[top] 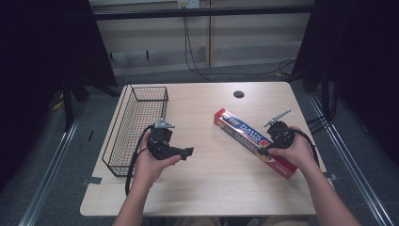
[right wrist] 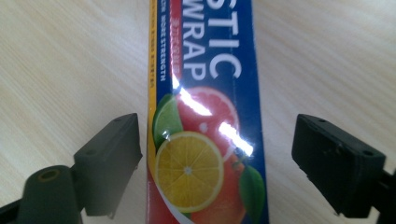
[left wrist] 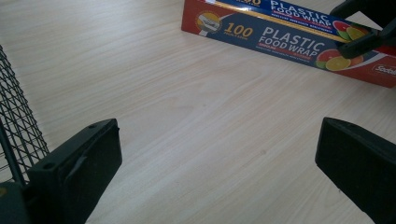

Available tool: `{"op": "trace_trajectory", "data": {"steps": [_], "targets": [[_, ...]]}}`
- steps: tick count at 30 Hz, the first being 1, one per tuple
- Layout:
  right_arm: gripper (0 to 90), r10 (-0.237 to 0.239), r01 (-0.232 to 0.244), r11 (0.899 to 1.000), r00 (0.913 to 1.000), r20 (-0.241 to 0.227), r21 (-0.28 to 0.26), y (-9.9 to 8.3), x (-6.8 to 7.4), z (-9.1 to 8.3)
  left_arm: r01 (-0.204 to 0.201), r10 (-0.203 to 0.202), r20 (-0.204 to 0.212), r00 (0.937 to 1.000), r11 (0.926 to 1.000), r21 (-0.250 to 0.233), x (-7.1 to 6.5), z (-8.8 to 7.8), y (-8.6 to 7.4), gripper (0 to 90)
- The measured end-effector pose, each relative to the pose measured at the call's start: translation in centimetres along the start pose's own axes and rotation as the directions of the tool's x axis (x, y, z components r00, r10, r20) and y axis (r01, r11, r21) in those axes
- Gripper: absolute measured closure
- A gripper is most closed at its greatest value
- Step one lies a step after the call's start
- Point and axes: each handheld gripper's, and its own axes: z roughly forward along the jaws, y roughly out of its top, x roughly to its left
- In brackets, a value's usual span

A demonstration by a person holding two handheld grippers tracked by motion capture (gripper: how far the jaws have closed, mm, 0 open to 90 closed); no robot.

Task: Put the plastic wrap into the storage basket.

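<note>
A long red and blue box of plastic food wrap [top: 241,130] lies slantwise on the right half of the wooden table [top: 211,188]. My right gripper [top: 265,150] is down over the box's near end, and in the right gripper view the box [right wrist: 205,93] runs up between the jaws of my right gripper [right wrist: 217,158]. The left jaw stands almost against the box's edge and the right jaw stands clear, so the gripper is open. My left gripper [top: 188,153] hangs open over bare wood left of centre. In the left gripper view the box [left wrist: 280,39] lies beyond my left gripper [left wrist: 217,163].
A black wire basket [top: 136,127] stands along the table's left side, and its mesh [left wrist: 18,121] edges the left gripper view. A round cable hole [top: 238,94] sits near the far edge. Dark curtains flank the table.
</note>
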Motion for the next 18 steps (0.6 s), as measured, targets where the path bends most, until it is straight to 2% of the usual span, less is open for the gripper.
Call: {"op": "trace_trajectory", "data": {"steps": [3, 4, 5, 6, 7, 9, 10, 13, 15, 18], "targets": [[18.1, -0.003, 0.003, 1.0, 0.9999, -0.011, 0.014, -0.1, 0.1, 0.6, 0.003, -0.003, 0.001, 1.0, 1.0, 0.001, 0.1, -0.1, 0.0, 0.5], [18.3, -0.009, 0.01, 1.0, 0.9998, -0.016, 0.016, -0.1, 0.1, 0.8, 0.019, -0.019, 0.007, 0.9998, 0.9998, -0.009, 0.1, -0.1, 0.0, 0.5], [18.8, -0.003, 0.003, 1.0, 0.9999, -0.014, 0.018, -0.1, 0.1, 0.9, 0.019, -0.019, 0.007, 0.9998, 0.9998, -0.009, 0.2, -0.1, -0.1, 0.5], [20.4, -0.003, 0.004, 1.0, 0.9998, -0.018, 0.023, -0.1, 0.2, 1.0, 0.006, -0.006, 0.007, 1.0, 1.0, 0.0, 0.4, -0.2, -0.1, 0.5], [23.6, -0.004, 0.005, 1.0, 0.9998, -0.02, 0.031, 0.0, 0.3, 1.2, 0.017, -0.017, 0.007, 0.9998, 0.9998, -0.011, 0.3, -0.2, -0.1, 0.5], [27.4, -0.015, 0.016, 0.999, 0.9999, -0.005, 0.042, 0.0, 0.4, 1.5, 0.003, -0.003, 0.013, 0.9999, 1.0, -0.005, 0.4, -0.3, -0.1, 0.2], [30.5, -0.021, 0.022, 0.999, 0.9997, -0.008, 0.047, 0.0, 0.4, 1.6, 0.017, -0.016, 0.015, 0.9998, 0.9997, -0.017, 0.3, -0.3, -0.1, 0.1], [37.0, -0.031, 0.031, 0.998, 0.9995, -0.006, 0.05, 0.0, 0.4, 1.9, 0.0, 0.001, 0.026, 0.9997, 0.9995, -0.032, 0.1, -0.3, -0.1, 0.1], [39.6, -0.04, 0.04, 0.998, 0.9991, -0.015, 0.048, 0.0, 0.4, 2.0, -0.018, 0.019, 0.021, 0.9996, 0.9997, -0.016, 0.2, -0.4, -0.2, 0.2], [40.8, -0.045, 0.045, 0.998, 0.9989, -0.015, 0.045, 0.0, 0.5, 2.0, -0.02, 0.02, 0.025, 0.9995, 0.9997, -0.014, 0.1, -0.3, -0.3, 0.8]]}}
